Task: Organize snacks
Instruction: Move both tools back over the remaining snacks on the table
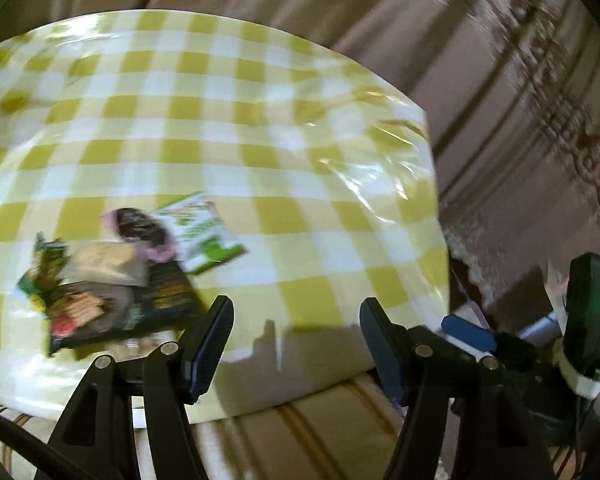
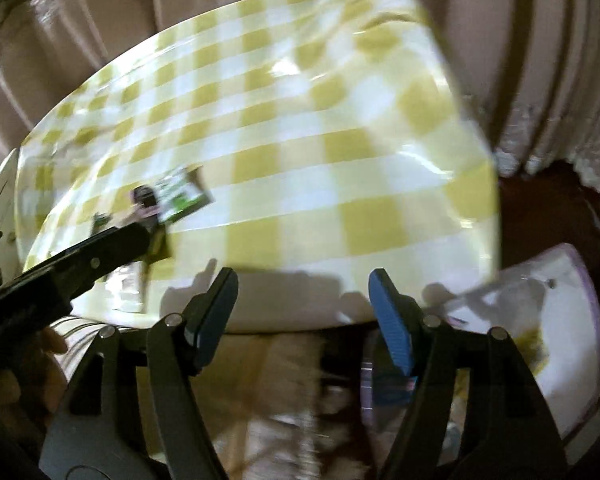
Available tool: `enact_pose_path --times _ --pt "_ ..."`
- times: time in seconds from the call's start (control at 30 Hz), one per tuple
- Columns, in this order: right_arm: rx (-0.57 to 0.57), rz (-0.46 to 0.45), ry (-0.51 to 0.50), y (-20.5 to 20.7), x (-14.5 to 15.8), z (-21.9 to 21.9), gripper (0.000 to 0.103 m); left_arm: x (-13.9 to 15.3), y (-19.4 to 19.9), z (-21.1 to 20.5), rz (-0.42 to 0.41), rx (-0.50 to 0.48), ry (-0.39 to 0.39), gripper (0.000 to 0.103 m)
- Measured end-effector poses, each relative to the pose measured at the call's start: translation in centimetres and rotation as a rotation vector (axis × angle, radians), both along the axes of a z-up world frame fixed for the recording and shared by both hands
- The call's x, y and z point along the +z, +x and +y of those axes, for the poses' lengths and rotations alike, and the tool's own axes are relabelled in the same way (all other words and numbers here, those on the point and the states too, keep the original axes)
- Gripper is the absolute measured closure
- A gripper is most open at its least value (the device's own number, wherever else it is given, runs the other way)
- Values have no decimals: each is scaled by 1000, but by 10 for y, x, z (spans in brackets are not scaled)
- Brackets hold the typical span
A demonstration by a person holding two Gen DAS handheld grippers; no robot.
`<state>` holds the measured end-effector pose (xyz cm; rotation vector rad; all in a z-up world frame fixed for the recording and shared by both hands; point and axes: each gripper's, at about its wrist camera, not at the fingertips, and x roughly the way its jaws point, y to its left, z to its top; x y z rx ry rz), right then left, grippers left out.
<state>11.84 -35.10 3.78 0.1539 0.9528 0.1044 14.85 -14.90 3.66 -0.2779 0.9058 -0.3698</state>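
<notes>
A small heap of snack packets (image 1: pixel 116 280) lies on the yellow-and-white checked tablecloth (image 1: pixel 260 128), near its front left. On top are a green-and-white packet (image 1: pixel 204 236), a dark one with pink (image 1: pixel 140 232) and a black-and-orange one (image 1: pixel 100 312). My left gripper (image 1: pixel 296 308) hovers over the table's front edge, just right of the heap, open with nothing between its fingers. My right gripper (image 2: pixel 302 280) is also open and empty at the table's front edge. The heap (image 2: pixel 168 200) shows far left there, partly hidden by a left gripper finger (image 2: pixel 112 244). Both views are blurred.
Brown striped curtains (image 1: pixel 500 80) hang behind and to the right of the table. A white container with a purple rim (image 2: pixel 548 320) sits low beside the table's right corner. A striped cushion or seat (image 1: pixel 300 440) lies below the front edge. A hand (image 2: pixel 48 344) shows at the left.
</notes>
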Motion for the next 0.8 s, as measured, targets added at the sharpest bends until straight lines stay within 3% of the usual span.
enact_pose_path --times 0.37,0.6,0.8 --pt "76 2 -33 25 -4 56 32 -7 7 97 14 190 21 37" --pt "138 1 -30 45 -9 85 28 -18 19 144 37 237 99 38" --pt "185 9 -49 69 -17 107 28 -40 34 168 99 259 100 45"
